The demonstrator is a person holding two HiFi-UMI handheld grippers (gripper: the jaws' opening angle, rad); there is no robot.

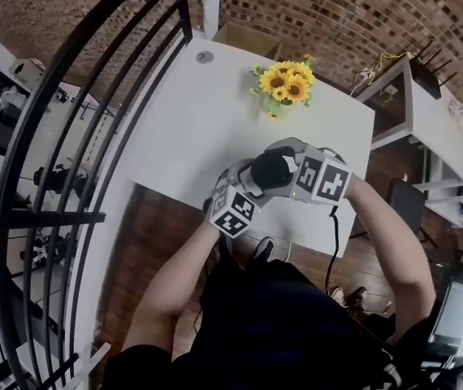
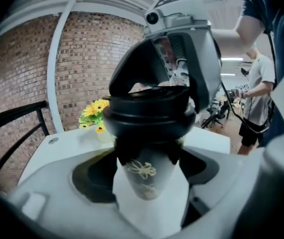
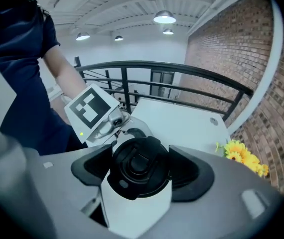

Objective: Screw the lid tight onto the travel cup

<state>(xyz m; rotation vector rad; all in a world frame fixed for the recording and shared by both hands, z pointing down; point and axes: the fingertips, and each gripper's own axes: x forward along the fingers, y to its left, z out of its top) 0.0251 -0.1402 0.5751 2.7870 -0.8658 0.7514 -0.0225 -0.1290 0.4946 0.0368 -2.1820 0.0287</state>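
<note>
Lidded travel cup (image 2: 144, 183), held aloft over the surface (image 1: 215, 120)
Body was pinched by left gripper (image 2: 148, 159) to brace it; lid (image 3: 132, 178) was clamped from above by right gripper (image 3: 141, 167), seemingly for twisting tight

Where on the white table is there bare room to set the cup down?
Bare: the left stretch from the grommet hole to the near edge, beside the sunflower vase. Crowded: near right edge, under the left gripper and right gripper.
</note>
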